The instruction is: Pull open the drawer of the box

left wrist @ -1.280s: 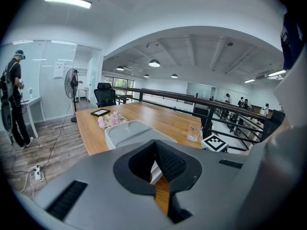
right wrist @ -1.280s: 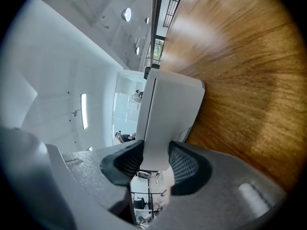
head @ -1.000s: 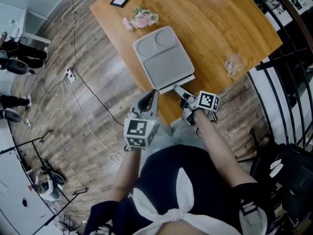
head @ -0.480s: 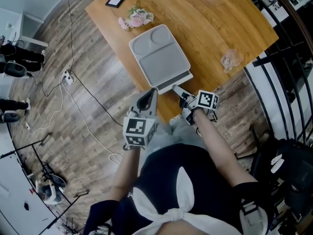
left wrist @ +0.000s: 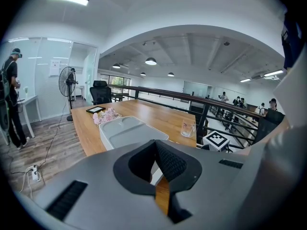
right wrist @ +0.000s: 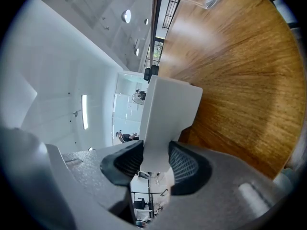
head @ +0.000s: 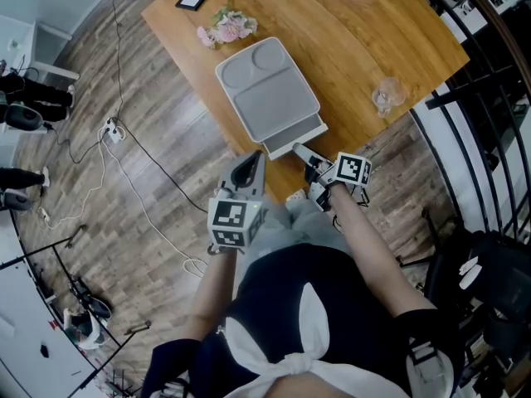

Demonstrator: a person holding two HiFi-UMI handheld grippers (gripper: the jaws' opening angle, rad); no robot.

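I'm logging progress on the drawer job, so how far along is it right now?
Done: the right claw is clamped on the pale front tab of the drawer. In hand: the pull; in the head view the drawer shows only as a narrow ledge past the box edge. To do: drawing it out most of the way. The left claw is shut, empty, near the table edge.

The box (head: 267,89) is a flat, pale grey slab with a round and a rectangular recess moulded in its top. It lies skewed along the table's (head: 373,31) left edge. Its drawer (head: 294,133) stands slightly out toward the near corner.
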